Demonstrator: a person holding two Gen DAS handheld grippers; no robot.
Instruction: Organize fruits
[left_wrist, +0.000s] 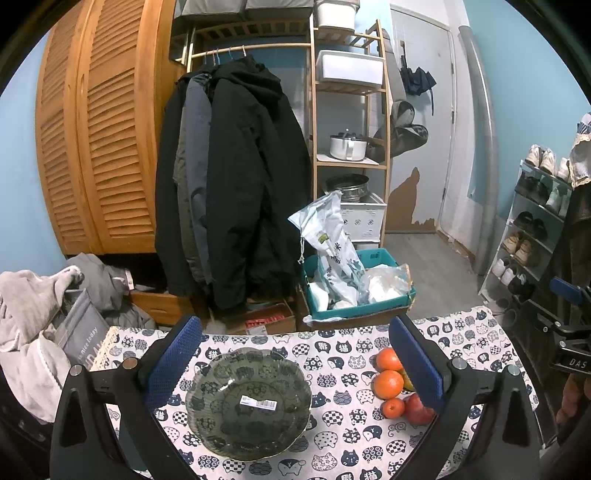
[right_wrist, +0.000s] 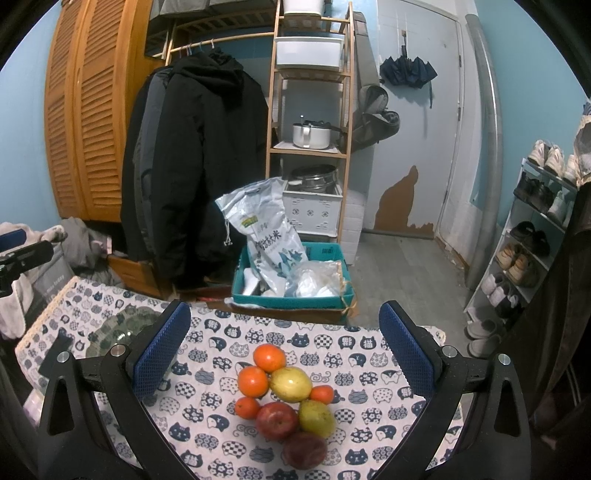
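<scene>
A dark glass bowl (left_wrist: 248, 402) sits empty on the cat-print tablecloth (left_wrist: 332, 443), between the fingers of my open left gripper (left_wrist: 295, 369). To its right lie oranges (left_wrist: 388, 384) and a red apple (left_wrist: 419, 410). In the right wrist view a pile of fruit lies between the fingers of my open right gripper (right_wrist: 284, 354): several oranges (right_wrist: 253, 381), a yellow fruit (right_wrist: 291, 384), a greenish pear (right_wrist: 316, 417), a red apple (right_wrist: 277, 421) and a dark red fruit (right_wrist: 304, 450). The bowl (right_wrist: 118, 328) shows at the left there.
Beyond the table's far edge stand a teal crate (left_wrist: 369, 306) with a rice bag (right_wrist: 266, 236), hanging coats (left_wrist: 236, 184), a wooden shelf (left_wrist: 351, 122) and a shoe rack (right_wrist: 532, 240). Laundry (left_wrist: 33, 314) is piled at the left.
</scene>
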